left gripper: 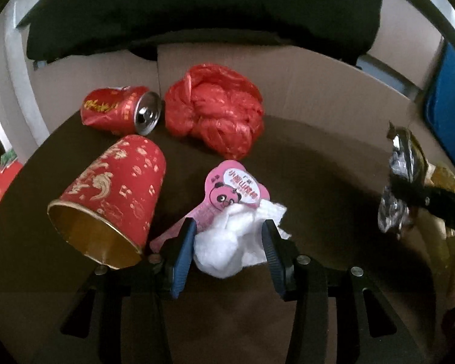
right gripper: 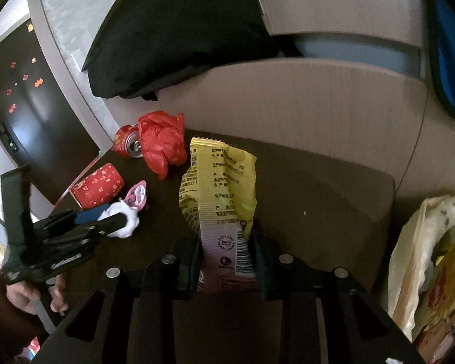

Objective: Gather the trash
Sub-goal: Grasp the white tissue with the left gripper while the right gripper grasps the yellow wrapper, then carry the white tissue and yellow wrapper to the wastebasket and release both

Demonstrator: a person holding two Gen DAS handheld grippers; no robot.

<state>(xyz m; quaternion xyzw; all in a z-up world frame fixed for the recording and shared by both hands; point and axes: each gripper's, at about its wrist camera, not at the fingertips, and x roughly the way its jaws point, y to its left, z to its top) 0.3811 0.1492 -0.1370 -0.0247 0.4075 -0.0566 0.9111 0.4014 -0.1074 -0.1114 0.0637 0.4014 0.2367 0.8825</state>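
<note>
My left gripper (left gripper: 229,236) has its blue pads on both sides of a crumpled white tissue (left gripper: 227,242) on the dark table (left gripper: 318,166); I cannot tell if they squeeze it. A pink panda wrapper (left gripper: 230,188) lies just beyond. My right gripper (right gripper: 227,248) is shut on a yellow snack wrapper (right gripper: 218,182) and holds it upright; it also shows at the right in the left wrist view (left gripper: 406,163). A red paper cup (left gripper: 112,200) lies on its side at left, with a crushed red can (left gripper: 121,109) and a red plastic bag (left gripper: 215,109) behind.
A black cushion (left gripper: 197,9) lies at the back on a beige seat back (left gripper: 333,85). A blue object (left gripper: 449,100) stands at far right. A white plastic bag (right gripper: 424,257) sits to the right of the table in the right wrist view.
</note>
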